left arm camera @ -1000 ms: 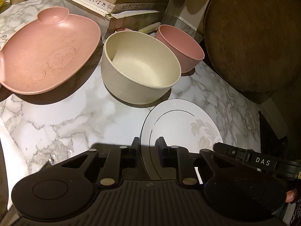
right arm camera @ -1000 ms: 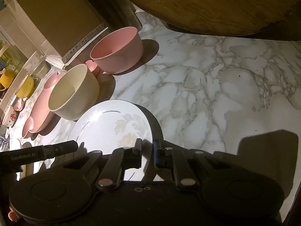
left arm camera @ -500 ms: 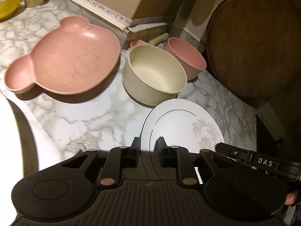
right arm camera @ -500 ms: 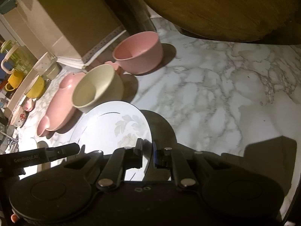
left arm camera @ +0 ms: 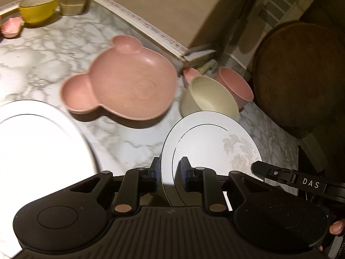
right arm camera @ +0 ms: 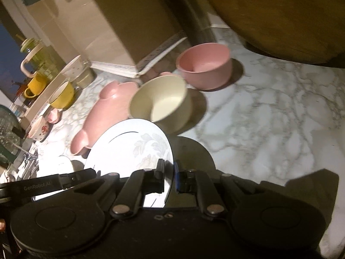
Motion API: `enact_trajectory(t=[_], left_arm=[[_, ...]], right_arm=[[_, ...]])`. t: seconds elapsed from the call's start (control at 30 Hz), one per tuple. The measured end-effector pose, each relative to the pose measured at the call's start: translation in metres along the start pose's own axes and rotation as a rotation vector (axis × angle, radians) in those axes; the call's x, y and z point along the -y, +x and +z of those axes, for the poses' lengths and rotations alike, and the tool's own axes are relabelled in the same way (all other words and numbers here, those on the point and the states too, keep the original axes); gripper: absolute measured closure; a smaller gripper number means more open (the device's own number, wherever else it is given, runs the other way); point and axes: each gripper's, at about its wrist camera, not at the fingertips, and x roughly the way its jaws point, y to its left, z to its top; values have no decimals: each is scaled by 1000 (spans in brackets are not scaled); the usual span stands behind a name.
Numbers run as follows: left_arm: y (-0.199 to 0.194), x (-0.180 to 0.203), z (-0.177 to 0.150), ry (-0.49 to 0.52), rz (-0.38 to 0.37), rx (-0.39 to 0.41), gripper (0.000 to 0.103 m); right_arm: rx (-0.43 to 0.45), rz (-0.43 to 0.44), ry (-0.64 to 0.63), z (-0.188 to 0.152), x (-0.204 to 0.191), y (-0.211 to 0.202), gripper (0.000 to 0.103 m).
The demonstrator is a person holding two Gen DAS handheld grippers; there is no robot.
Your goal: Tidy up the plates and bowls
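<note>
**Floral plate lifted clear of the counter, clamped on both sides**

Floral plate (left arm camera: 212,142) now carried in the air above the marble counter (left arm camera: 43,64), raised and drawn back toward six o'clock over the last second. Cream bowl (left arm camera: 210,98), pink bowl (left arm camera: 236,84) and bear-shaped pink plate (left arm camera: 127,84) smaller and further toward twelve o'clock than a second ago; a second white plate (left arm camera: 38,151) newly in view at nine o'clock. Likely meaning for the task: pick-up done, transfer under way, possibly toward that white plate for stacking.

Left gripper (left arm camera: 170,168) clamped on the plate's near-left rim, rim edge running straight between its pads, plate spreading toward one o'clock. Right gripper (right arm camera: 169,172) pinching the plate's right rim almost fully closed, plate (right arm camera: 129,149) spreading toward ten o'clock. Each tool's black finger visible at the other's view edge. Plate tilted somewhat, held clear of the bowls, touching nothing else as far as visible.
</note>
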Motion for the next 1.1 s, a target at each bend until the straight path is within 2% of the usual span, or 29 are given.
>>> enact_trajectory(t=[0.63,0.87,1.1], left_arm=[[-61,-109,-7,-129,111,59,84],[-70,-154,-23,-208,136,49,84],[-69,-178,-28,-238,160,34,84]], right_arm=[[-69,106,-149,-14,-116,47,96],[-107,137,-201,-27,-153,64,97],[-147,136,-228,-38,-172,83,97]])
